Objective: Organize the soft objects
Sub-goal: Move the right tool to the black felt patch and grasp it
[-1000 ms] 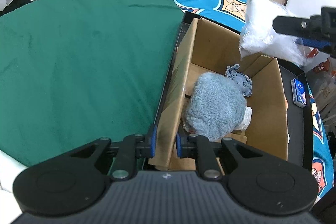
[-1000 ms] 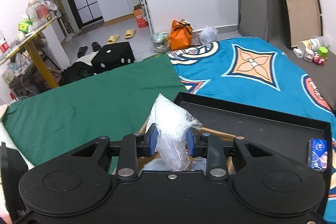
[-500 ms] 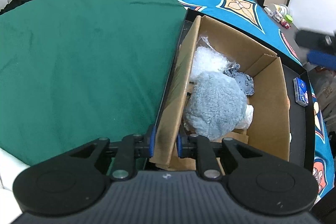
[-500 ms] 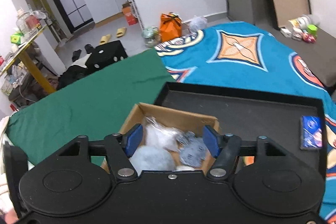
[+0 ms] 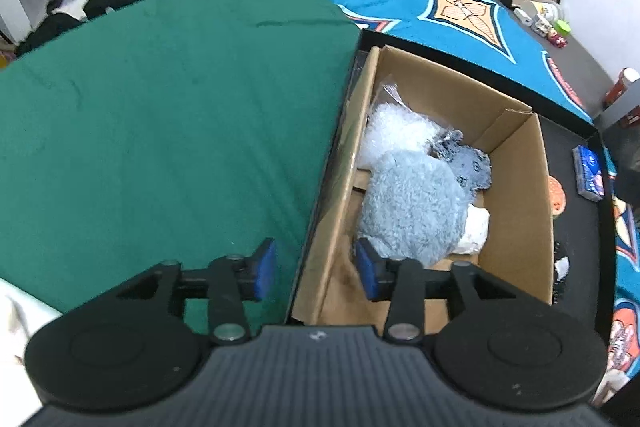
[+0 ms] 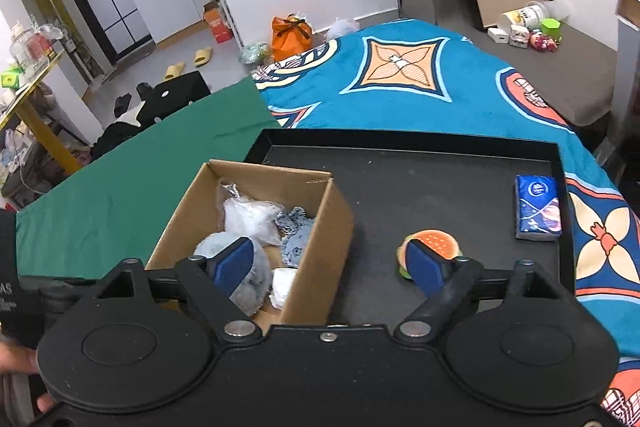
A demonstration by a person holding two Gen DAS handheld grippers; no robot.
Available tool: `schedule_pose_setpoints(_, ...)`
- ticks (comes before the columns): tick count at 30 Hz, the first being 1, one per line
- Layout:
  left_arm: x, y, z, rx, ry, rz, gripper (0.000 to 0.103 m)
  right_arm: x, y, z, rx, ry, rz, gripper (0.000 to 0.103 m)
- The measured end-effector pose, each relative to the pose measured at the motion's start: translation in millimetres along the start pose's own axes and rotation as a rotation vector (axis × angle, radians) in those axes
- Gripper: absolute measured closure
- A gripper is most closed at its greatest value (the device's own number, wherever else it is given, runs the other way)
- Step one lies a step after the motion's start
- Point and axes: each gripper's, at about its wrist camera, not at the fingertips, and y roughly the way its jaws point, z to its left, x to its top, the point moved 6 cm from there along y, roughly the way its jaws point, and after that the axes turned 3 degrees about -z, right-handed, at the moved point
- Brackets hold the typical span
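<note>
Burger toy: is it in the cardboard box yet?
No. In the right wrist view the burger toy lies on the black tray, outside the cardboard box, to its right.

An orange bag [image 6: 291, 34] and yellow slippers [image 6: 192, 62] on the floor.
</note>
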Motion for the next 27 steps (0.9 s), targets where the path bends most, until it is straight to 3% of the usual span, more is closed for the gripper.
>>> schedule_pose_setpoints(3, 2, -5, -1, 0.001, -0.012, -0.003, 0.049, -3, -6, -8, 0.005, 0.007, -0.03, 0.007)
schedule_pose_setpoints(6, 3, -8, -2, 0.03, 0.004, -0.007, 0.045, -8, -10, -16, -0.005, 0.009, -0.057, 0.006)
schedule_pose_setpoints(14, 1, -11, -11, 0.089, 0.067, -0.002, 0.036, -33, -4, -41, 0.005, 0.074, -0.008, 0.006)
schedule_pose_setpoints(27, -1, -11, -29, 0.147, 0.146, 0.016, 0.035, -72, 15, -83, -0.01, 0.16, 0.06, 0.005)
